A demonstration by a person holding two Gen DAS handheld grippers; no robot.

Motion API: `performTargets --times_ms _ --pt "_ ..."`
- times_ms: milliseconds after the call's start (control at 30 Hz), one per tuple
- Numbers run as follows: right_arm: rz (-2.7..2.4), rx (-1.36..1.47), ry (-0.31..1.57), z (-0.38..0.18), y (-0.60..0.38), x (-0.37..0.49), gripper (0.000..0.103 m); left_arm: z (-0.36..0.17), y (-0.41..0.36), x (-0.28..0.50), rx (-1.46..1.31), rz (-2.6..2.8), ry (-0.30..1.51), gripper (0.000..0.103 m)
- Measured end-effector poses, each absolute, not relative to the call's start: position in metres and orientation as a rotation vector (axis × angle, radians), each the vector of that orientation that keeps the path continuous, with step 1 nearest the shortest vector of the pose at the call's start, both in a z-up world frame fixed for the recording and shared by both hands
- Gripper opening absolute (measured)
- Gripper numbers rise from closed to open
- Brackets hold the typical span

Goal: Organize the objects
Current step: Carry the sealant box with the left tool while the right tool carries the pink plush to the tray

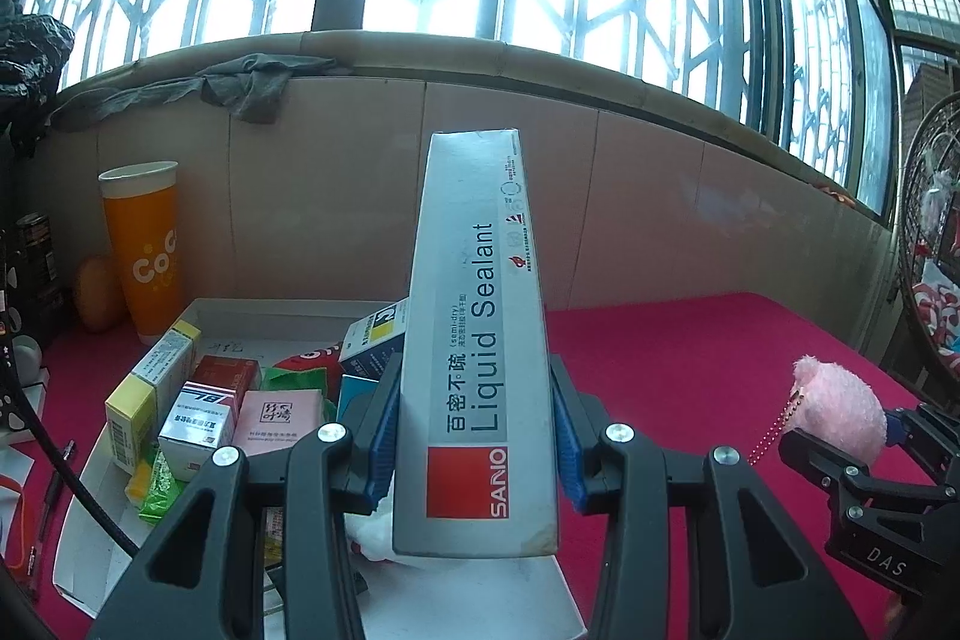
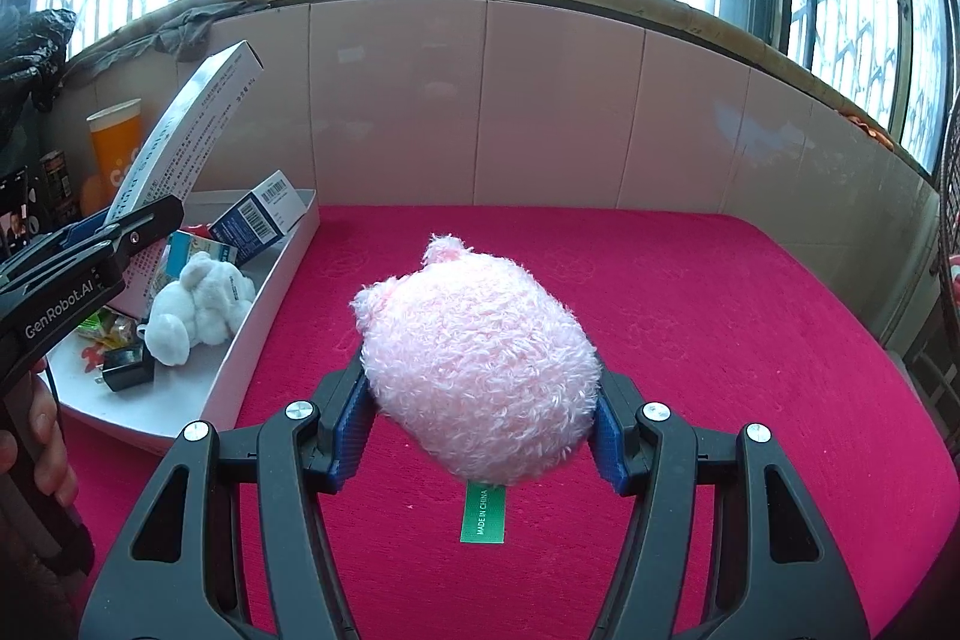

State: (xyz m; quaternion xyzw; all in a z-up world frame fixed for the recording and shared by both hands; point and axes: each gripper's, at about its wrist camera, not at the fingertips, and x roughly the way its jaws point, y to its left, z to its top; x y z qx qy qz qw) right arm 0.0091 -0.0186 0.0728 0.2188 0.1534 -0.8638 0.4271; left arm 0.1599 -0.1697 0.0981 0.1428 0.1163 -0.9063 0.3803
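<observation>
My left gripper [image 1: 474,454] is shut on a long grey Liquid Sealant box [image 1: 474,340] and holds it upright above the white tray [image 1: 270,307]. The box also shows in the right wrist view [image 2: 180,142], tilted over the tray [image 2: 264,316]. My right gripper [image 2: 480,436] is shut on a pink plush toy [image 2: 480,364] with a green tag, held above the red cloth [image 2: 690,340]. The plush also shows in the left wrist view [image 1: 840,409] at the right.
The tray holds several small medicine boxes [image 1: 198,418], a white plush bear [image 2: 192,304] and a black charger [image 2: 126,370]. An orange paper cup [image 1: 147,244] stands behind the tray by the tiled wall. A fan [image 1: 924,250] stands at the right edge.
</observation>
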Motion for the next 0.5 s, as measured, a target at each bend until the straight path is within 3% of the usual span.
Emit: performTargets --times_ms 500 --pt "-2.130 0.531 0.399 0.081 -0.032 0.020 0.060 0.101 -0.184 0.170 0.347 -2.271 0.331 0.043"
